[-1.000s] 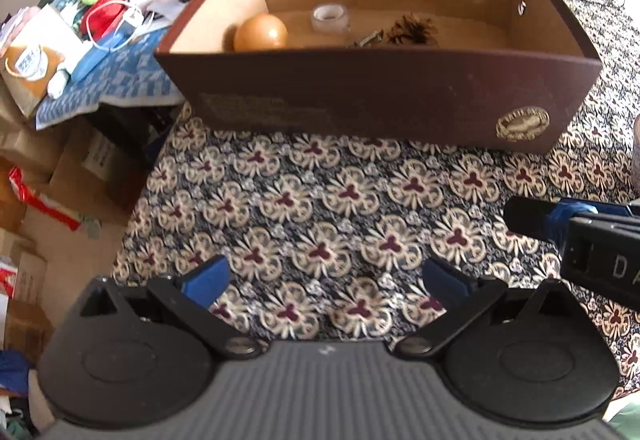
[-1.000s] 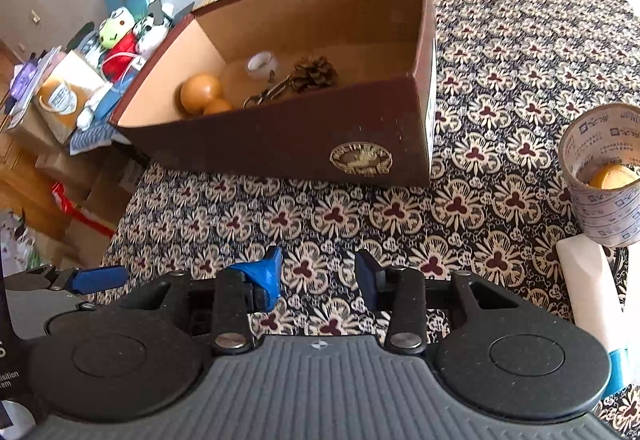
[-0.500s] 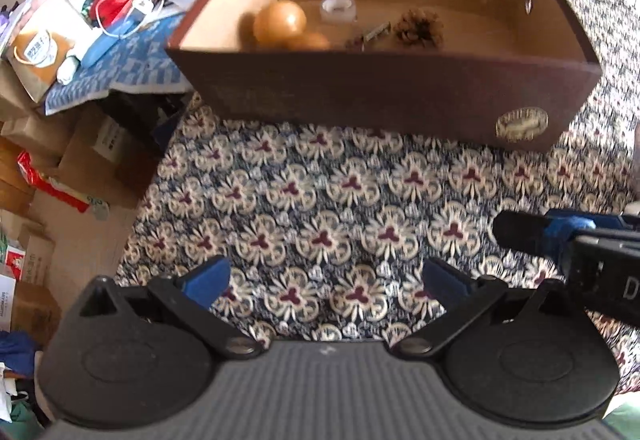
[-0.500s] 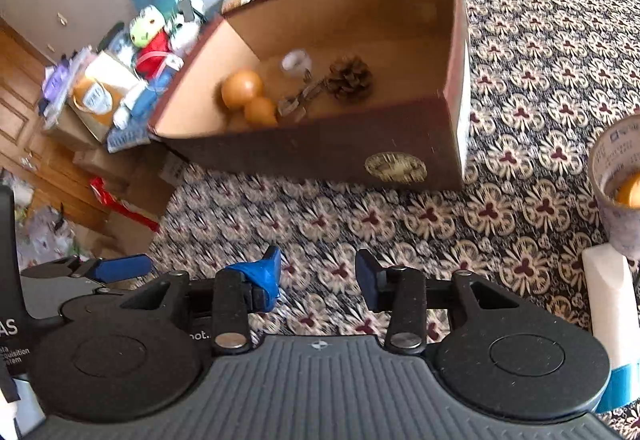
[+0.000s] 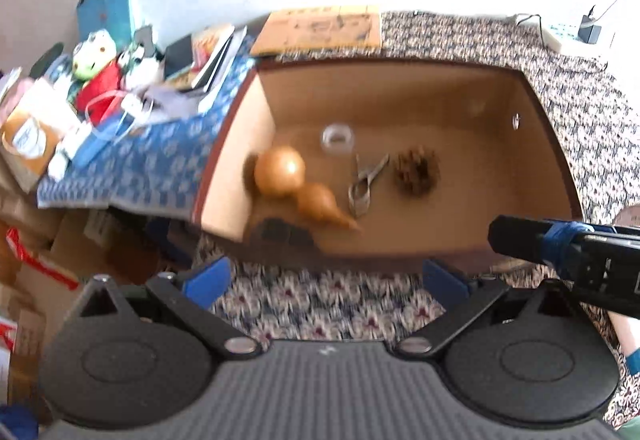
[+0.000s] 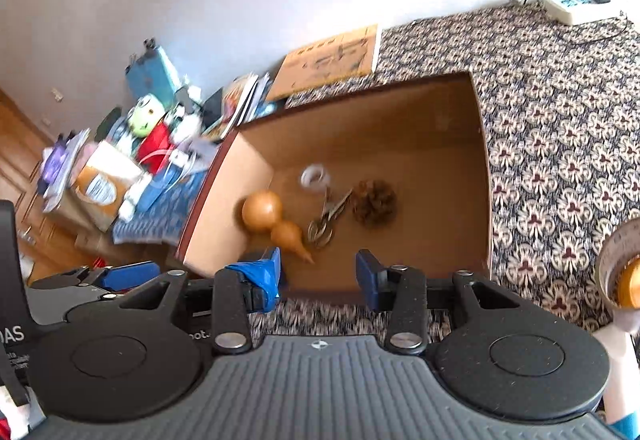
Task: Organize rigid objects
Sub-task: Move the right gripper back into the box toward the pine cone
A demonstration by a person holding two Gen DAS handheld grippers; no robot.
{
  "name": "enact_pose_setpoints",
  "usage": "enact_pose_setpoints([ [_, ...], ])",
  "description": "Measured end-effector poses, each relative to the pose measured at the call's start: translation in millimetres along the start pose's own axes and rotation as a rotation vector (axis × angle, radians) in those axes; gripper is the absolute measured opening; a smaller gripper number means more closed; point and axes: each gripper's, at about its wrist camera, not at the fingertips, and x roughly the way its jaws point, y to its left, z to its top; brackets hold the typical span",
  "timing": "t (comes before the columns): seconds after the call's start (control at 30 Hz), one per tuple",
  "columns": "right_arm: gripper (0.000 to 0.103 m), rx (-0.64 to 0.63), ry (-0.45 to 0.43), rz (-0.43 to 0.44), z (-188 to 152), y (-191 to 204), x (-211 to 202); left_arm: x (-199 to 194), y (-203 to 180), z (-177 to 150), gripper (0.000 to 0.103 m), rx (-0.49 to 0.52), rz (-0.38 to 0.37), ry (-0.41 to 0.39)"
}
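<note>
A brown cardboard box (image 5: 548, 144) stands on the patterned cloth and also shows in the right wrist view (image 6: 484, 176). Inside lie an orange gourd (image 5: 296, 184), a tape roll (image 5: 338, 136), metal clippers (image 5: 366, 182) and a pine cone (image 5: 416, 170). The same gourd (image 6: 276, 222), clippers (image 6: 328, 218) and pine cone (image 6: 374, 202) show in the right wrist view. My left gripper (image 5: 326, 280) is open and empty in front of the box. My right gripper (image 6: 318, 274) is open and empty above the box's near wall.
A paper cup (image 6: 622, 272) with something orange inside stands at the right. Clutter with a green plush toy (image 5: 94, 56) lies left of the table edge. A flat cardboard sheet (image 5: 320, 30) and a power strip (image 6: 568, 2) lie behind the box.
Both grippers have risen and tilted, so I now look down into the box. The right gripper's jaws have opened wider. The box contents have not moved.
</note>
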Motion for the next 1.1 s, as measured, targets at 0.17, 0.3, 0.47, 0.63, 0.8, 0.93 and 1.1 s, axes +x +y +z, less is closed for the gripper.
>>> enact_pose_setpoints([
  [0.17, 0.026, 0.003, -0.067, -0.047, 7, 7, 20, 17, 10, 24, 0.102, 0.030, -0.022, -0.030],
  [0.3, 0.026, -0.041, -0.123, -0.097, 7, 14, 36, 36, 15, 36, 0.102, 0.060, -0.030, -0.046],
  [0.47, 0.026, -0.045, -0.157, -0.139, 9, 10, 61, 65, 20, 47, 0.102, 0.090, -0.039, -0.049],
  [0.63, 0.026, -0.048, -0.185, -0.182, 14, 4, 81, 95, 23, 53, 0.102, 0.110, -0.025, -0.054],
  [0.8, 0.026, -0.058, -0.188, -0.189, 17, -2, 94, 116, 27, 60, 0.102, 0.117, -0.043, -0.044],
  [0.93, 0.026, -0.043, -0.155, -0.183, 20, -8, 104, 126, 28, 64, 0.102, 0.127, -0.046, -0.059],
  [1.1, 0.026, -0.030, -0.112, -0.185, 20, -12, 112, 140, 31, 68, 0.102, 0.125, -0.069, -0.029],
])
